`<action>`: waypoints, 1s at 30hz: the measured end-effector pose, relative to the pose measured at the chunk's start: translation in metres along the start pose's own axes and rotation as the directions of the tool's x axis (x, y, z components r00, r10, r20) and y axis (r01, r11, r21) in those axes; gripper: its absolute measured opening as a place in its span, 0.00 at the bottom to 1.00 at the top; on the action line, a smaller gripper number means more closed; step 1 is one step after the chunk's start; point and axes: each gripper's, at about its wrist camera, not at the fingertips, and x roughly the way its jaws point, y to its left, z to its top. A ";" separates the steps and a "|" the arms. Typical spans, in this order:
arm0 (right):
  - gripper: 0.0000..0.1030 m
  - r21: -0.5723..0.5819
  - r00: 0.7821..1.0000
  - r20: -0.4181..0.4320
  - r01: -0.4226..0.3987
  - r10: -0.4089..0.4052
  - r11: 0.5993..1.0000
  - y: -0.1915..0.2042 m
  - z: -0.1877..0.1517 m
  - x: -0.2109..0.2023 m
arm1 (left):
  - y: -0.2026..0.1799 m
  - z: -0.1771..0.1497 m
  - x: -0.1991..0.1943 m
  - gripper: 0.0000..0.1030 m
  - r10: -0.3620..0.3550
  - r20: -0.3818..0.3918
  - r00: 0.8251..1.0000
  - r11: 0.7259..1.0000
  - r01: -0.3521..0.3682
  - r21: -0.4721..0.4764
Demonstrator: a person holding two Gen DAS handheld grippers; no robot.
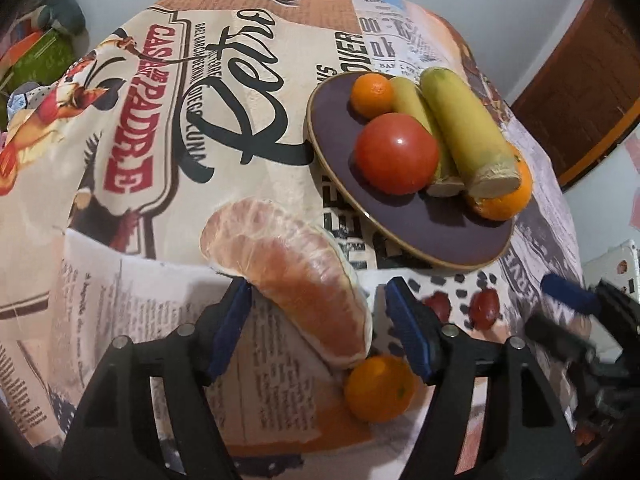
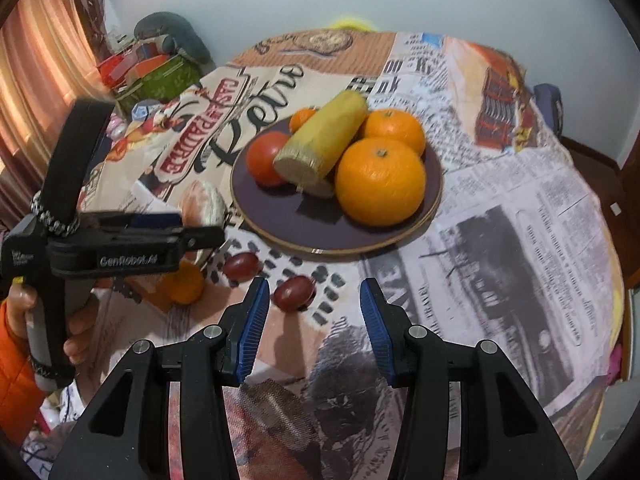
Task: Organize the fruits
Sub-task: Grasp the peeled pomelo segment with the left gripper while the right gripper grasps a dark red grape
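**Fruit count: six pieces on the plate, four on the cloth**

The dark purple plate [image 2: 280, 224] sat on the tabletop [image 2: 500, 208], which was covered by a newspaper-print cloth. On the plate lay one tomato [image 2: 266, 158], two yellow banana pieces [image 1: 464, 128] with cut ends side by side, and three oranges: a large orange [image 2: 380, 182] at the near rim, a second orange [image 2: 396, 130] behind it, and a small mandarin [image 2: 303, 118] at the far side. From the right wrist view only one banana piece showed clearly; the other was mostly hidden beneath it.

Off the plate, four pieces lay on the cloth. One peeled grapefruit wedge [image 1: 296, 276] lay between the spread fingers of the left tongs [image 1: 320, 320], which were not pressing it; whether the left pad touched it could not be told. One small loose mandarin [image 1: 379, 388] lay just below the wedge's near tip, touching or almost touching it. Two red grapes [image 2: 294, 293] lay near each other, just in front of the plate's near rim.

The right tongs [image 2: 314, 322] were spread wide with nothing between them, hovering above the cloth, with the nearer grape just beyond the left pad.
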 end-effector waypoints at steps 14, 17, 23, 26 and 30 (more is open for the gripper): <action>0.36 0.002 0.997 -0.050 -0.056 0.056 0.998 0.006 -0.006 0.025 | 0.017 -0.002 -0.007 0.38 -0.017 0.036 0.999 0.999 0.016 0.044; 0.31 0.006 0.997 -0.048 -0.054 0.054 0.999 0.006 -0.006 0.026 | 0.023 -0.014 -0.015 0.37 -0.016 0.039 0.999 0.998 0.014 0.060; 0.31 -0.002 0.997 -0.049 -0.051 0.051 0.999 0.009 -0.005 0.026 | 0.028 -0.036 -0.029 0.38 -0.030 0.045 0.999 0.993 0.024 0.117; 0.31 -0.012 0.998 -0.054 -0.046 0.045 0.999 0.010 -0.005 0.028 | 0.028 -0.036 -0.026 0.40 -0.013 0.037 0.999 0.994 0.009 0.107; 0.31 -0.011 0.997 -0.056 -0.051 0.051 0.999 0.010 -0.003 0.029 | 0.030 -0.026 -0.020 0.49 -0.017 0.022 1.000 0.998 0.015 0.057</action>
